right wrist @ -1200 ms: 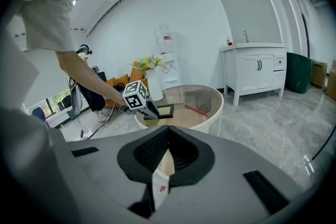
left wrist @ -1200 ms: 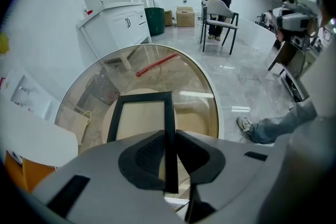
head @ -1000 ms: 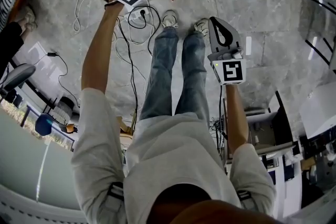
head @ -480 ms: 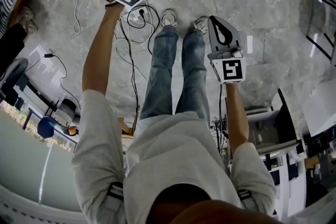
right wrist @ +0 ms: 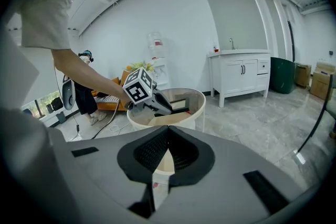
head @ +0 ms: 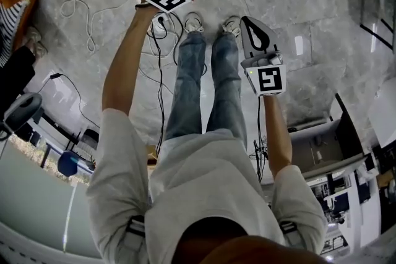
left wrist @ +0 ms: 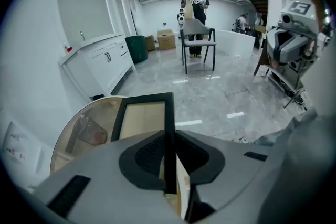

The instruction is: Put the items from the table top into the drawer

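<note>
Black picture frame (left wrist: 143, 99) clamped edge-on in my left gripper (left wrist: 168, 136), round table (left wrist: 73, 136) just beyond its tips, my right gripper (right wrist: 168, 132) closed on nothing, pointing at the left one.

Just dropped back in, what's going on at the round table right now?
A person is working with a hand-held gripper in each hand. The left hand-held gripper is clamped on the edge of a black picture frame and holds it over the round table. The right hand-held gripper hangs back from the table, jaws together with nothing between them.
</note>
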Action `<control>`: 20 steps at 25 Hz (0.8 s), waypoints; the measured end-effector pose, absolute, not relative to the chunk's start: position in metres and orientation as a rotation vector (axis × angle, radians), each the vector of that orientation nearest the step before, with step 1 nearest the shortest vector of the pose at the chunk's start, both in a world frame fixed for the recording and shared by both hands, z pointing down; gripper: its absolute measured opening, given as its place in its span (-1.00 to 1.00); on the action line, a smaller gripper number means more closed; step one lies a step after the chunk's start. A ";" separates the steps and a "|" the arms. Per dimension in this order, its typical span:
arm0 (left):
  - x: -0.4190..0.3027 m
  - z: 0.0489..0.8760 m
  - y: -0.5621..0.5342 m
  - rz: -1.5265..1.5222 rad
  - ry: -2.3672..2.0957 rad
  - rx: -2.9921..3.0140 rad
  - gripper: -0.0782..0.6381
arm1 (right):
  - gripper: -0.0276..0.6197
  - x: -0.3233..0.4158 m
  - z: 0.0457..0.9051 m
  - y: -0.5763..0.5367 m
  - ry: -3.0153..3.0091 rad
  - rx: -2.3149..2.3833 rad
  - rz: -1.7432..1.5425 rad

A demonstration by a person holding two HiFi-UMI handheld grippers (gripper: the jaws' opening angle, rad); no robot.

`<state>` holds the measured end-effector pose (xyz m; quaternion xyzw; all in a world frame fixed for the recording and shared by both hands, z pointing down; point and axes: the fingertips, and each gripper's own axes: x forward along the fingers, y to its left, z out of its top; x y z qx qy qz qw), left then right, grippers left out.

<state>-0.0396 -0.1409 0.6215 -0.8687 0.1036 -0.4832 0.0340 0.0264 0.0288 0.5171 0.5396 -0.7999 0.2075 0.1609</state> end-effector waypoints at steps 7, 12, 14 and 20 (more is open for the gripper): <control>0.053 0.617 -0.090 -1.409 0.104 -2.681 -0.58 | -0.84 0.084 0.512 0.062 -2.187 1.710 0.614; 0.100 0.632 -0.049 -1.395 -0.032 -2.687 -0.58 | -0.84 0.112 0.522 0.093 -2.118 1.788 0.647; 0.109 0.642 -0.035 -1.402 -0.067 -2.686 -0.58 | -0.84 0.118 0.528 0.100 -2.110 1.801 0.661; 0.110 0.682 -0.011 -1.454 -0.117 -2.705 -0.58 | -0.84 0.121 0.546 0.108 -2.096 1.813 0.695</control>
